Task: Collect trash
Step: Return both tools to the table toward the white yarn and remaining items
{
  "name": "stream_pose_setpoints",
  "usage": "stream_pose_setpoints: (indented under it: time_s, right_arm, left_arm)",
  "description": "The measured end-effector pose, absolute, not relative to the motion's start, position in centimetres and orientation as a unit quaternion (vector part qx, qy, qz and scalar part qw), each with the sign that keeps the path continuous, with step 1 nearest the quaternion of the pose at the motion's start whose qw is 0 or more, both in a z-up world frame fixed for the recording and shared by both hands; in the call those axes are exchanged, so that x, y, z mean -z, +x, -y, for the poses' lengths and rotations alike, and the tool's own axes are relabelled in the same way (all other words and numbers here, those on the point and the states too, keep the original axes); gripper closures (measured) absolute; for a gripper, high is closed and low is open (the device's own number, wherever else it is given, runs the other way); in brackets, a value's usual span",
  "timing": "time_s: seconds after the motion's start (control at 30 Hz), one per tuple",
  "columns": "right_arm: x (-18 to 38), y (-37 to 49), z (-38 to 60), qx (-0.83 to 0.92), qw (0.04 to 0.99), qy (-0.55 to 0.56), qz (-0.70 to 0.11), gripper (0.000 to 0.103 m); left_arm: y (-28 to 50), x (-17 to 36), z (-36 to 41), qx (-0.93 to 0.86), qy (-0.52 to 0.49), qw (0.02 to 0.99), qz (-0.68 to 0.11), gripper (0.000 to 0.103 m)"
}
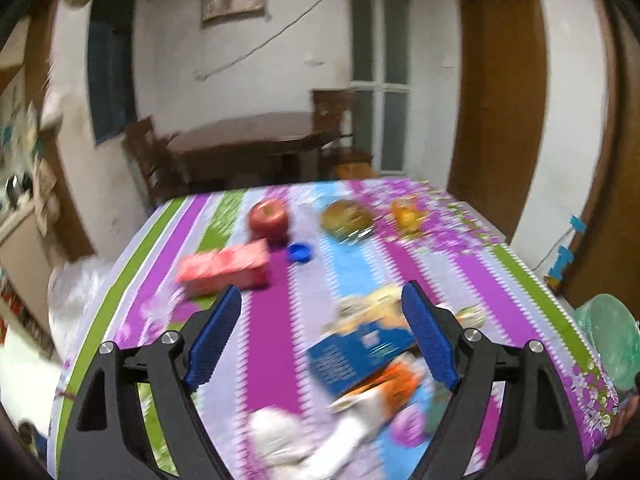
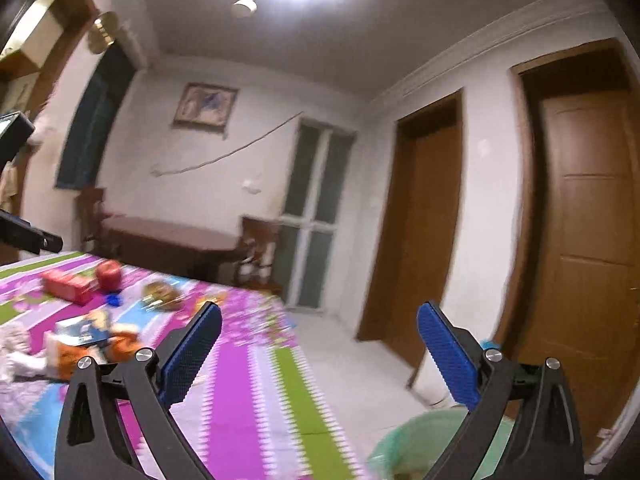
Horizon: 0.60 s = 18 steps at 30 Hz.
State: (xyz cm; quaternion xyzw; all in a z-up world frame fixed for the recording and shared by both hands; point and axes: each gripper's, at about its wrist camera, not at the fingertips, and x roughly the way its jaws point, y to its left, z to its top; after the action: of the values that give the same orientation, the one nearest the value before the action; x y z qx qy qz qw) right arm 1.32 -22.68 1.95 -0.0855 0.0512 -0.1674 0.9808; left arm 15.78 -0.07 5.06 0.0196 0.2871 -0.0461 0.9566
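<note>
A pile of trash lies on the striped tablecloth (image 1: pixel 276 344): a blue packet (image 1: pixel 356 354), an orange wrapper (image 1: pixel 394 388) and crumpled white paper (image 1: pixel 280 440). My left gripper (image 1: pixel 322 332) is open and empty above the cloth, with the blue packet just inside its right finger. A green-lined bin (image 1: pixel 610 344) stands off the table's right edge. In the right wrist view my right gripper (image 2: pixel 320 352) is open and empty, above the table's right edge and the bin (image 2: pixel 416 444). The trash pile (image 2: pixel 86 340) lies to its left.
Farther back on the table are a pink carton (image 1: pixel 226 268), a red apple (image 1: pixel 269 218), a blue cap (image 1: pixel 299 253), a wrapped bun (image 1: pixel 347 218) and an orange item (image 1: pixel 406 210). A white bag (image 1: pixel 76 292) hangs at the table's left. A wooden table with chairs (image 1: pixel 244 140) stands behind.
</note>
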Motion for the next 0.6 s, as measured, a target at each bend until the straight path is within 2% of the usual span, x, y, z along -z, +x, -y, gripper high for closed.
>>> stream_pose_setpoints:
  time_s: [0.33, 0.6]
  right_arm:
    - [1.2, 8.5, 18.6, 0.025, 0.981, 0.000, -0.193, 0.005]
    - [4.6, 13.2, 16.6, -0.034, 0.959, 0.048, -0.277, 0.005]
  left_arm:
    - [13.6, 1.3, -8.5, -0.004, -0.028, 0.927, -0.373, 0.024]
    - [13.2, 3.1, -8.6, 0.037, -0.082, 0.914, -0.395, 0.024]
